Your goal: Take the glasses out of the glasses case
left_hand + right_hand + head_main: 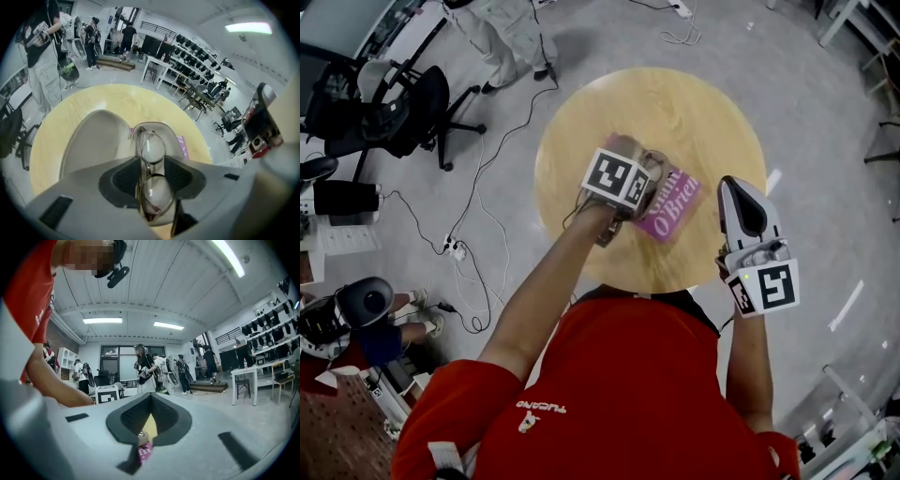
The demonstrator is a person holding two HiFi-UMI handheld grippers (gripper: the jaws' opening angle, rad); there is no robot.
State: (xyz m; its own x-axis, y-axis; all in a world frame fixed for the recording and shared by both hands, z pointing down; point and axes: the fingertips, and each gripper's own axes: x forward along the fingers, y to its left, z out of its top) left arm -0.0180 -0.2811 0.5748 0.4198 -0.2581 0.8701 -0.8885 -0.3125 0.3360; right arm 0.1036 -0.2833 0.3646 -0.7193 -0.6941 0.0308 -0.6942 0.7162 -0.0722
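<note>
Since the left gripper (150, 165) is tilted down over the open glasses case (91, 136), it is noted as the nearer tool. Its jaws are spread wide and nothing is clamped. The glasses (151, 149) are seen folded inside the case, long axis running straight away along the gripper's line, bridge between the 2 pads. Thin metal rims and clear round lenses are noted. The right gripper (150, 401) is held well apart from the case, tips together, empty.
</note>
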